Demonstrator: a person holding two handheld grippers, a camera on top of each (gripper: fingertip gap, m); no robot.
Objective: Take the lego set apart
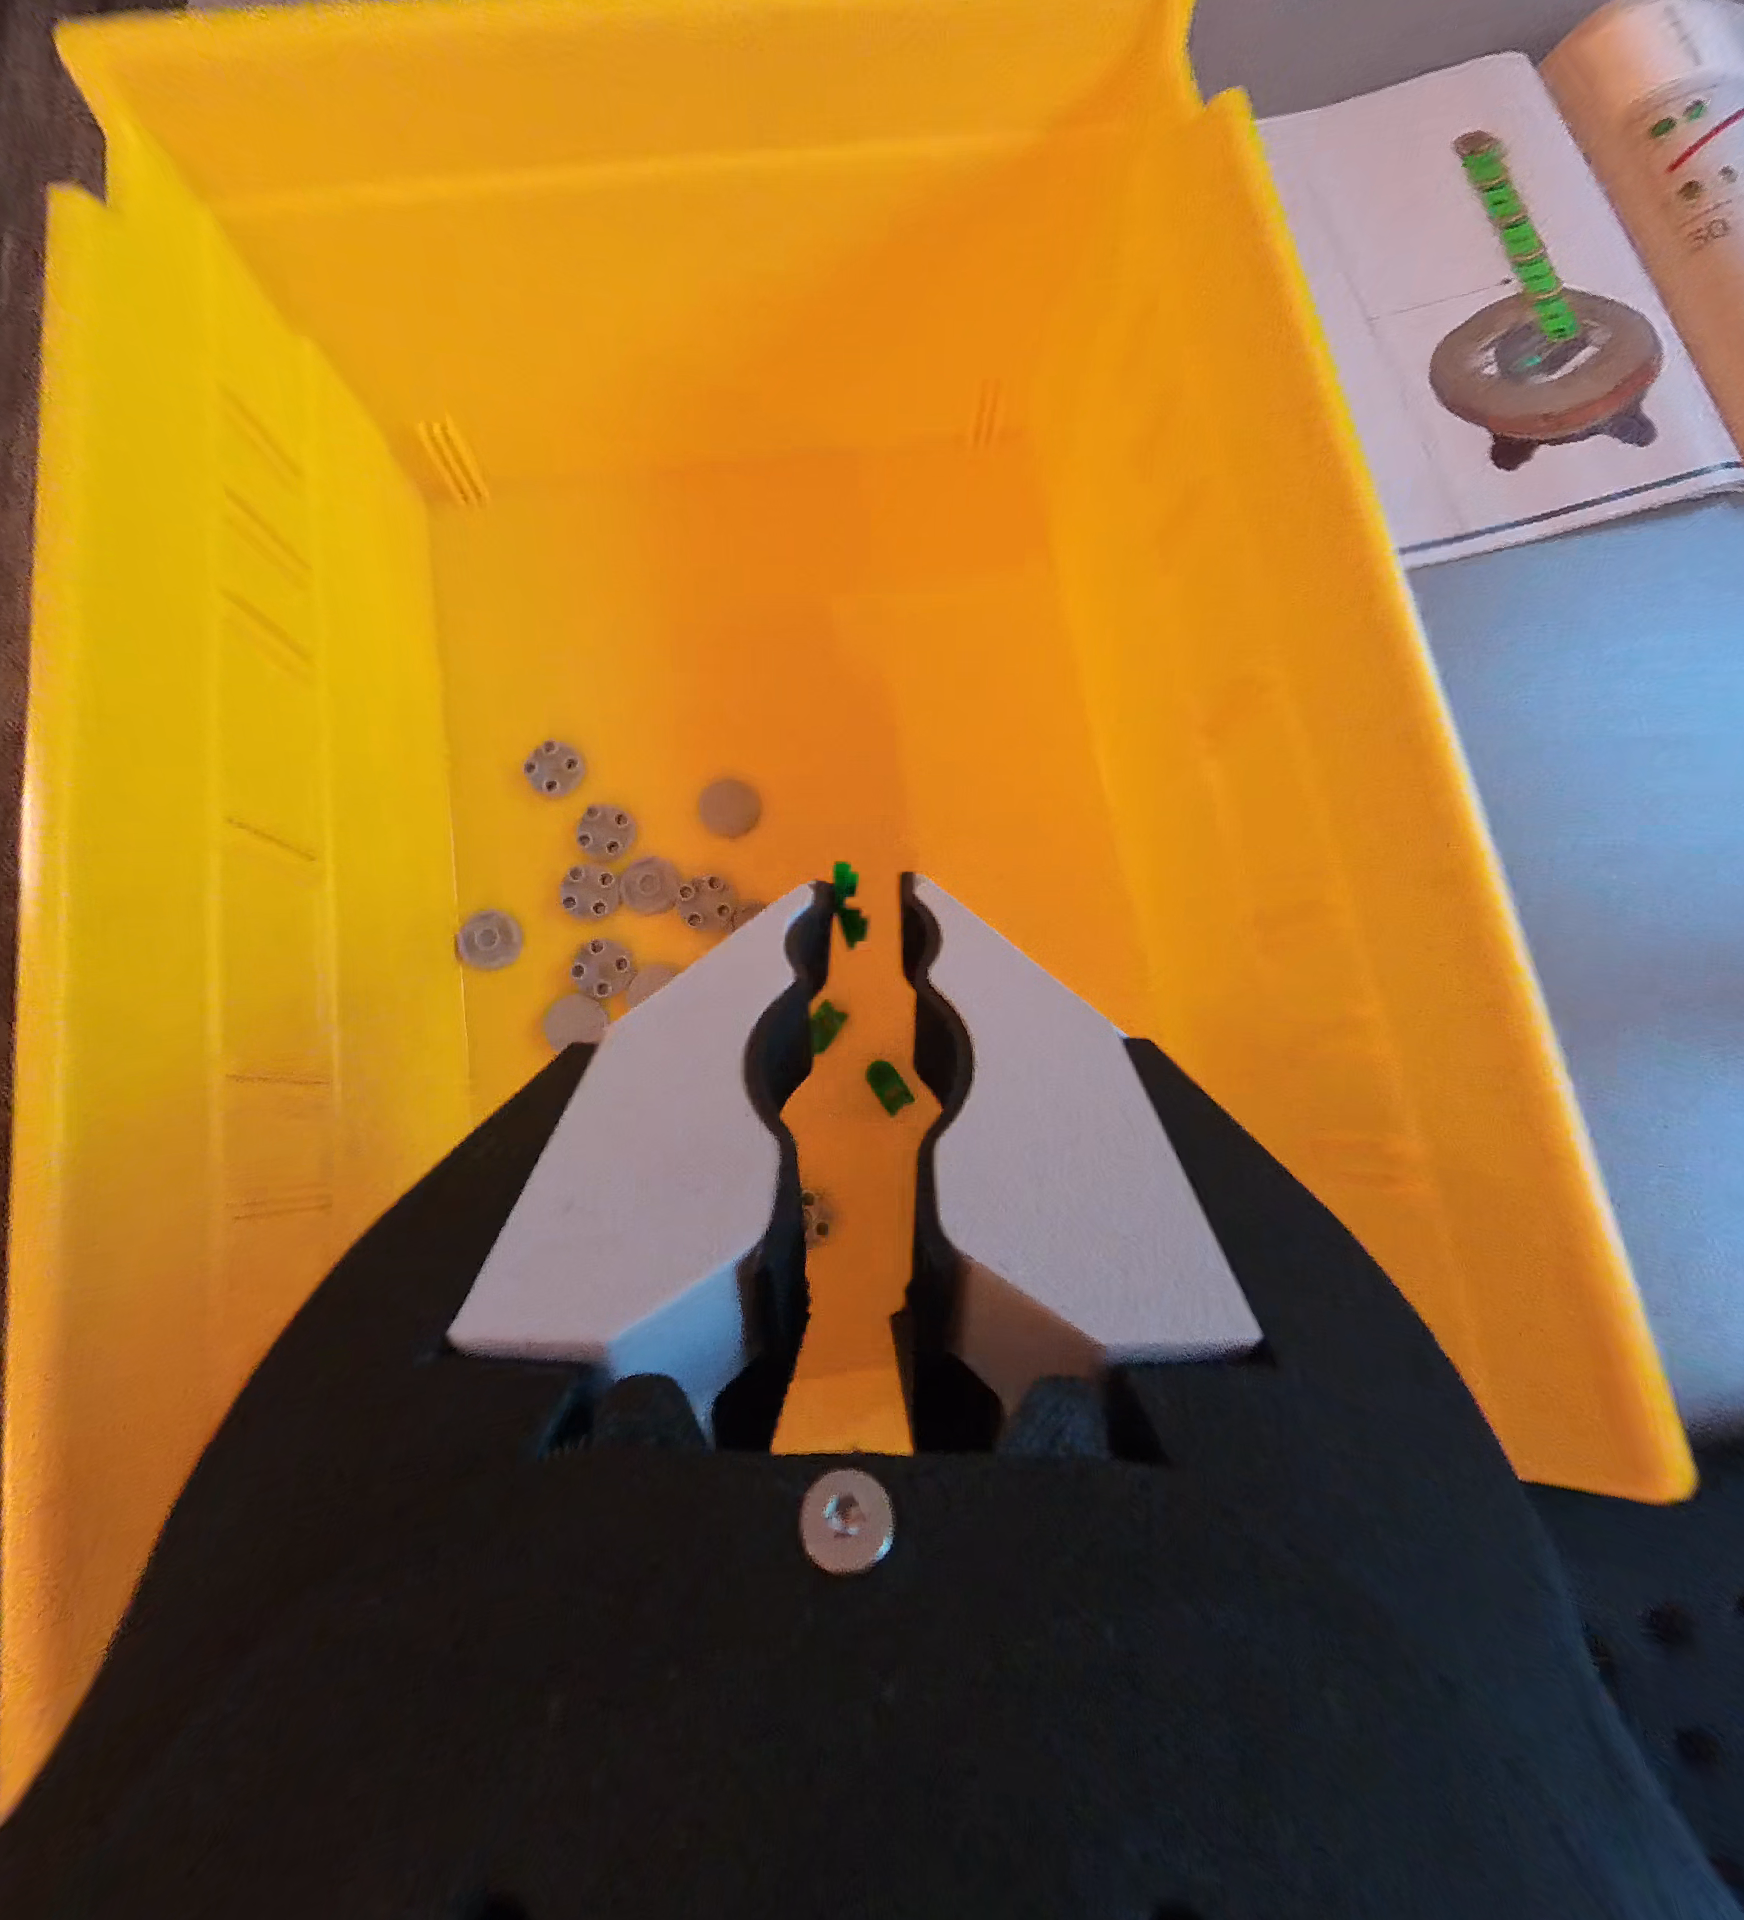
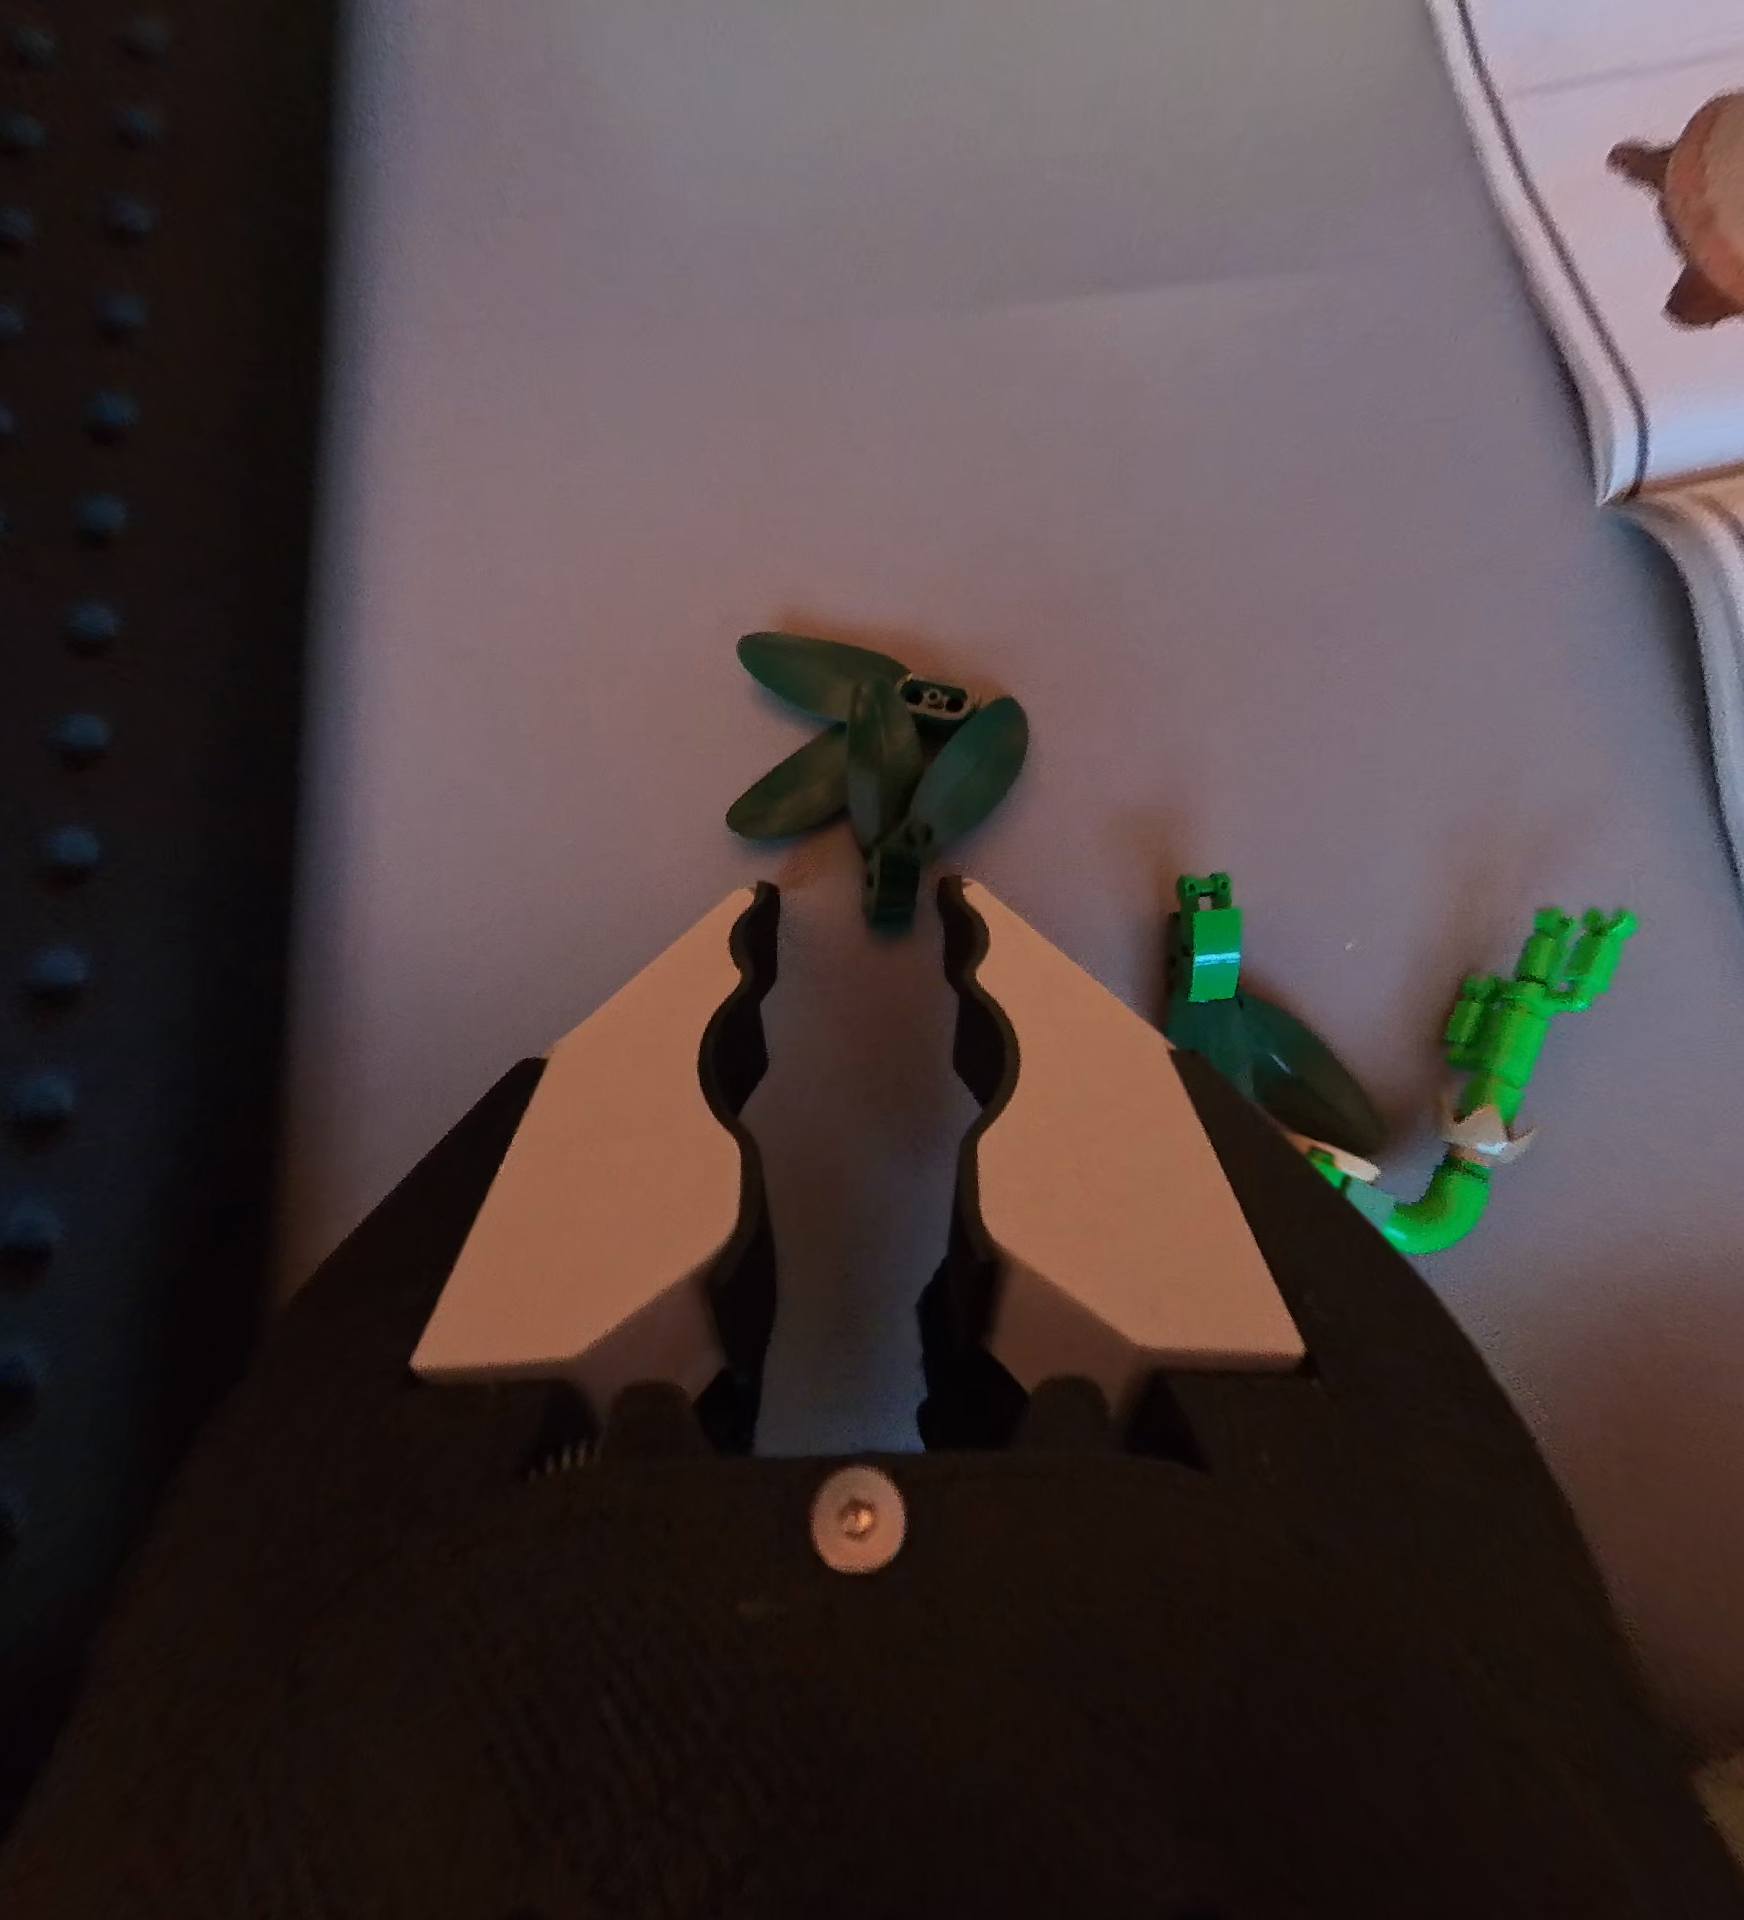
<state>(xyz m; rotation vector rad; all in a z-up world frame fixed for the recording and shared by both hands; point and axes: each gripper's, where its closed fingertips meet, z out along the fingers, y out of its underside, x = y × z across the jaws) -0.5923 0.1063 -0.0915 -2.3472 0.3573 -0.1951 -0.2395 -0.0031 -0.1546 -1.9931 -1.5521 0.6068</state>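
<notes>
My left gripper (image 1: pixel 860 883) is open and empty, hanging over a yellow bin (image 1: pixel 702 343). On the bin floor lie several grey round lego plates (image 1: pixel 600 894) at the left and a few small green pieces (image 1: pixel 887 1086) between my fingers. My right gripper (image 2: pixel 857 888) is open and empty over a pale table. A dark green leaf cluster (image 2: pixel 873 758) lies just beyond its fingertips. A bright green clip piece with a dark leaf (image 2: pixel 1216 971) and a bright green stem piece (image 2: pixel 1502 1049) lie to the right.
An open instruction booklet (image 1: pixel 1533 312) lies on the table right of the bin; its edge shows in the right wrist view (image 2: pixel 1678 312). A black studded mat (image 2: pixel 68 623) lies at the left, also seen in the left wrist view (image 1: pixel 1720 1662). About 40 cm separates my left fingertips from my right.
</notes>
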